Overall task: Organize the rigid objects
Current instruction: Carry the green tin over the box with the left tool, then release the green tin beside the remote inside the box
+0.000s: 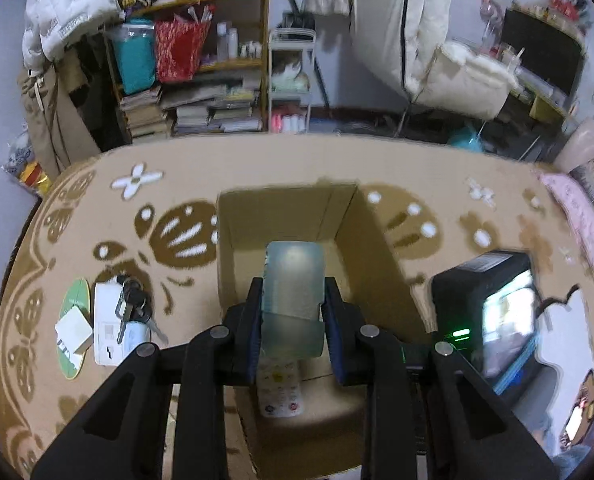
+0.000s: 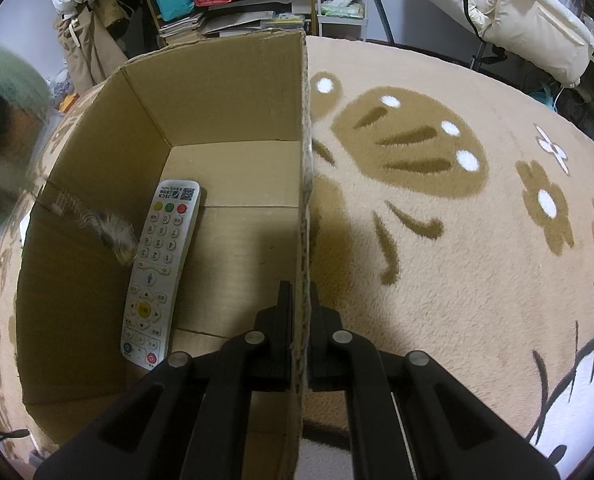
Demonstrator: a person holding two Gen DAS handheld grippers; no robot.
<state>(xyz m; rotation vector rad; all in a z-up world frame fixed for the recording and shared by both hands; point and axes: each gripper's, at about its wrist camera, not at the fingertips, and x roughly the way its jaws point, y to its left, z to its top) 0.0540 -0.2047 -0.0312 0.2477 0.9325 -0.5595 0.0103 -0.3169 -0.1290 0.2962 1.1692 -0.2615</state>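
While my left gripper [image 1: 293, 304] is hanging above the open cardboard box [image 1: 285, 216], angled down into it, its jaws are standing partway open and pinching a pale translucent case [image 1: 293, 292] by its two long sides. Case is sitting upright-ish between the pads, top end poking out past the fingertips, over the box interior, not touching the box floor as far as I can tell.

Right gripper [image 2: 298, 312] is reaching in low from the near side, jaws nearly closed and straddling the box's right wall [image 2: 303, 200]: one finger inside, one outside, cardboard edge clamped between them.

White remote control [image 2: 161, 268] is lying flat on the box floor, buttons up, along the left wall, long axis pointing away from me. In the left wrist view it is showing just below the held case.

Box is sitting on a beige rug [image 2: 437, 220] with brown butterfly and flower pattern. Left of the box on the rug: bunch of keys [image 1: 131, 308] lying on a white flat device [image 1: 107, 324], beside a green disc [image 1: 73, 308] with a small white square adapter [image 1: 74, 333] on it. Well apart from the box.
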